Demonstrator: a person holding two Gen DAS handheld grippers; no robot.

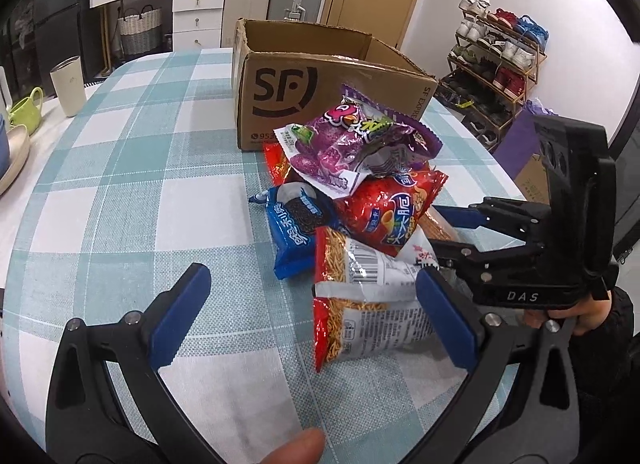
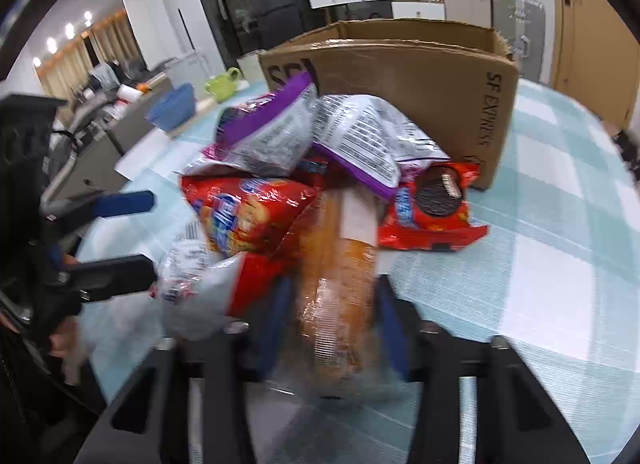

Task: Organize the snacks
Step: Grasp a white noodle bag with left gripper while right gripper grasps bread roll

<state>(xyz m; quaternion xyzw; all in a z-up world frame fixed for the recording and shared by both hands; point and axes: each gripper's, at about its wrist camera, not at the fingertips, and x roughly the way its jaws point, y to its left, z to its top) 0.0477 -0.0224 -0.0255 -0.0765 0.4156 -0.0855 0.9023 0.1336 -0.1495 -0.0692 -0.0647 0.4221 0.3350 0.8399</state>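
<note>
A pile of snack bags lies on the checked table in front of an open SF cardboard box (image 1: 320,80). A purple bag (image 1: 352,140) tops the pile, over a red chips bag (image 1: 388,212), a blue Oreo pack (image 1: 296,228) and red noodle packs (image 1: 360,316). My left gripper (image 1: 316,312) is open, its fingers on either side of the lowest noodle pack. My right gripper (image 2: 332,320) is shut on a long orange clear-wrapped pack (image 2: 340,288) under the pile; it also shows in the left wrist view (image 1: 440,232). A red Oreo pack (image 2: 436,204) lies by the box (image 2: 420,84).
A beige tumbler (image 1: 68,84), a green cup (image 1: 26,110) and dishes stand at the table's left edge. A shoe rack (image 1: 492,64) and purple bag stand beyond the right edge. A blue bowl (image 2: 172,106) sits far left in the right wrist view.
</note>
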